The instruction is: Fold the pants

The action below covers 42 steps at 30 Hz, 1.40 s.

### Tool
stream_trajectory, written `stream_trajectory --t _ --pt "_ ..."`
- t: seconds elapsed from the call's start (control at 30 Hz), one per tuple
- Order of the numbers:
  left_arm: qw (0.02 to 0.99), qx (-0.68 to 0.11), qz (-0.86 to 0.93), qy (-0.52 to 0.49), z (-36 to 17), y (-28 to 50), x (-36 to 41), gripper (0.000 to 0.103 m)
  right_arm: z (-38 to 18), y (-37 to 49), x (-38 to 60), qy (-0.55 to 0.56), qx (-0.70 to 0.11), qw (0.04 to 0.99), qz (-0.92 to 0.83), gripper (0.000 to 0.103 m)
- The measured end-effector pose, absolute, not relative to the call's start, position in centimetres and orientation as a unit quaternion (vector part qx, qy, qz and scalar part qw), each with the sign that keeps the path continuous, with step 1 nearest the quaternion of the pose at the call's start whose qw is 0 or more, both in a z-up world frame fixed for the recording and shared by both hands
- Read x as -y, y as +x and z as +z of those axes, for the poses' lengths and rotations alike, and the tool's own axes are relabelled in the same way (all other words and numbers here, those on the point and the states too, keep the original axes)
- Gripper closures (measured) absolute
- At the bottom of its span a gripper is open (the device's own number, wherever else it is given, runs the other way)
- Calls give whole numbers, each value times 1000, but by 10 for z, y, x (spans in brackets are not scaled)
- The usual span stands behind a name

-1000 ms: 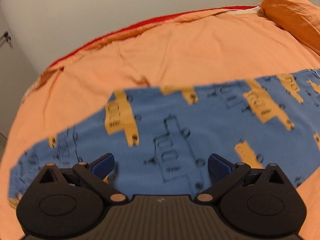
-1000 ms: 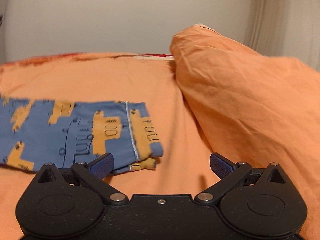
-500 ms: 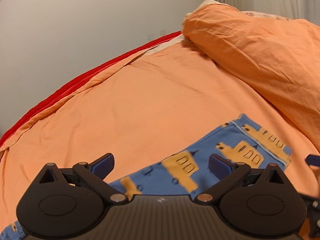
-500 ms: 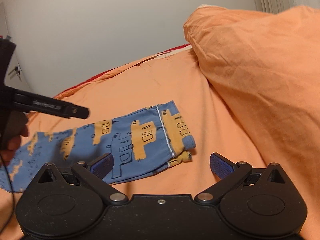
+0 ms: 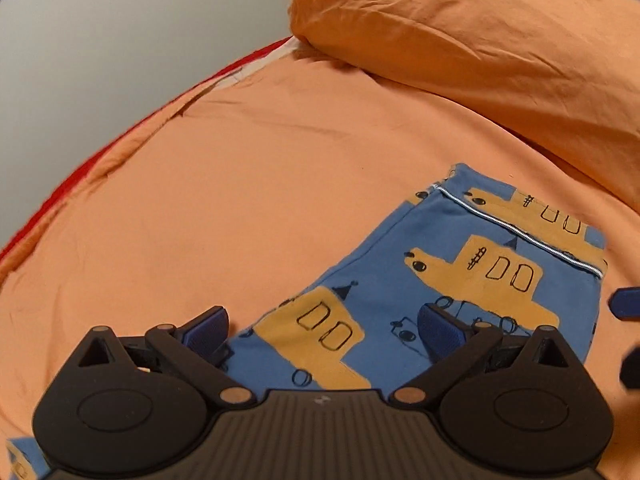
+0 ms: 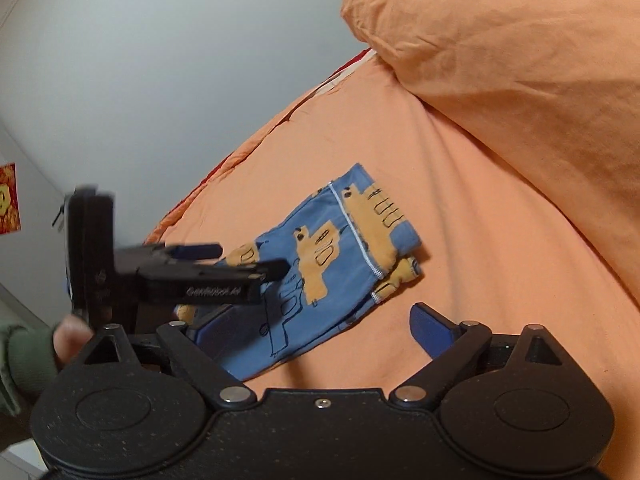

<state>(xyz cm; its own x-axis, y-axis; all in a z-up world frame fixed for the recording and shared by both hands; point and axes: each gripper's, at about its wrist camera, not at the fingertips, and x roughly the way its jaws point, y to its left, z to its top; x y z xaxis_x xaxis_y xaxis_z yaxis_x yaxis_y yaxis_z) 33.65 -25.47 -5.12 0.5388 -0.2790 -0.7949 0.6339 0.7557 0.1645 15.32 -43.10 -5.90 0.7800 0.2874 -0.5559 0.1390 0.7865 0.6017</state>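
Note:
Blue pants [image 5: 460, 280] with orange boat prints lie flat on the orange bedspread; their waistband end with a white stitched line points toward the pillow. They also show in the right wrist view [image 6: 332, 252]. My left gripper [image 5: 322, 324] is open and empty, hovering over the pants below the waistband. It also shows from the side in the right wrist view [image 6: 252, 258]. My right gripper [image 6: 322, 326] is open and empty, just above the near edge of the pants. One of its blue fingertips [image 5: 626, 303] shows at the right edge of the left wrist view.
A large orange pillow [image 5: 480, 48] lies beyond the waistband, also in the right wrist view [image 6: 520, 60]. The orange bedspread [image 5: 240, 200] reaches a red-edged far side against a grey wall [image 6: 180, 60]. A person's hand in a green sleeve [image 6: 24, 360] holds the left gripper.
Both grippers have swung toward the waistband end of the pants and come closer together. The left gripper now shows over the pants in the right wrist view. Both stayed open.

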Motion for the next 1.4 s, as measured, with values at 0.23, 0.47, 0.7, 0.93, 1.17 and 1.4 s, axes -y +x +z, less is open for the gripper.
stream_trajectory --t 0.23,0.47,0.7,0.93,1.17,1.4 --pt "822 -426 -309 216 -9 352 266 1 -71 158 454 404 -300 864 6 44" --pt "776 -502 -358 132 21 365 335 7 -69 158 445 332 -294 896 -32 84" --pt "734 -592 -327 62 8 367 344 18 -42 155 359 -15 -261 965 -25 88" --pt "748 -588 -288 110 1 358 325 31 -50 145 314 -154 -245 957 12 90" --pt "748 -587 -303 60 -5 351 291 90 -50 146 306 -169 -245 954 24 90" --pt "767 -553 -324 -38 23 340 228 92 -34 141 296 -156 -216 962 56 91"
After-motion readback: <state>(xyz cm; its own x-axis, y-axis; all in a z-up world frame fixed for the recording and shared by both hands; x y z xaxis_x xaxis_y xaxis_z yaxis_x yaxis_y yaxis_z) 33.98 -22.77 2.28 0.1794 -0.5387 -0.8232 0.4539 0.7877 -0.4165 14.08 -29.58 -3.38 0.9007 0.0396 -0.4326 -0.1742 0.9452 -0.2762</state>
